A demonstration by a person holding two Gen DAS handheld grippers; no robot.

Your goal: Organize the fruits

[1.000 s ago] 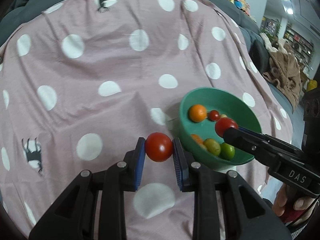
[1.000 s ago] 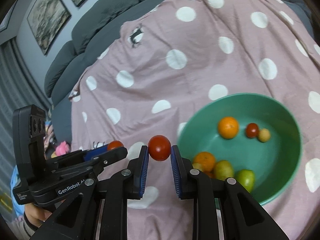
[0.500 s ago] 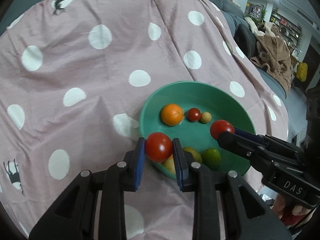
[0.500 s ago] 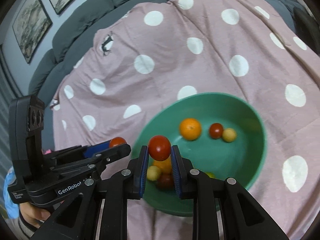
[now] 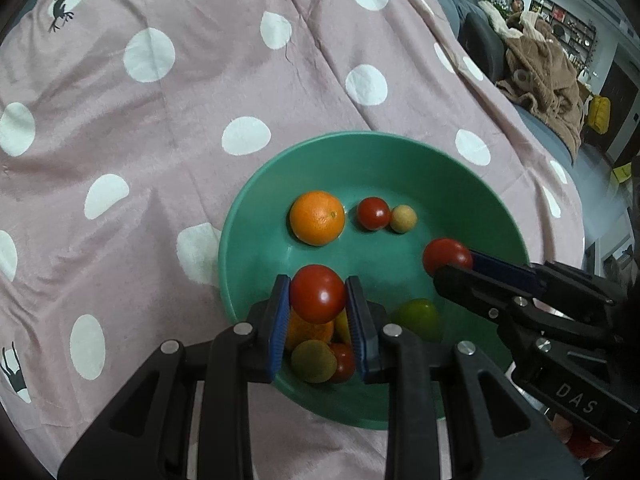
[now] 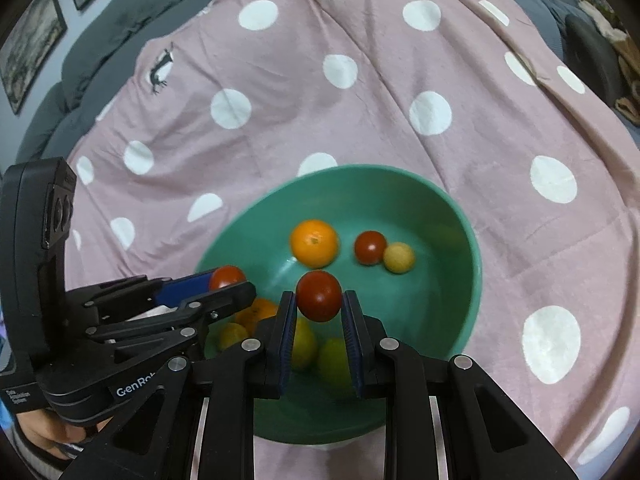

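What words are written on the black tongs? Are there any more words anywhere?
"DAS": on the side of the right tongs, in the left wrist view.
"GenRob", rest cut off by the other tongs: on the side of the left tongs, in the right wrist view.
Small white label lower on the left tongs: too small to read.
Nothing else readable.

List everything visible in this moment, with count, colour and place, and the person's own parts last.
round green plastic bowl: one, on the cloth.
pink white-dotted cloth: one, spread under the bowl.
large orange: one, far side of bowl.
small loose red tomato: one, beside that orange.
small tan round fruit: one, touching that tomato.
green lime-like fruit: one, near side.
held red tomatoes: two, one in each claw, over the bowl.
left claw: shut on tomato.
right claw: shut on tomato.
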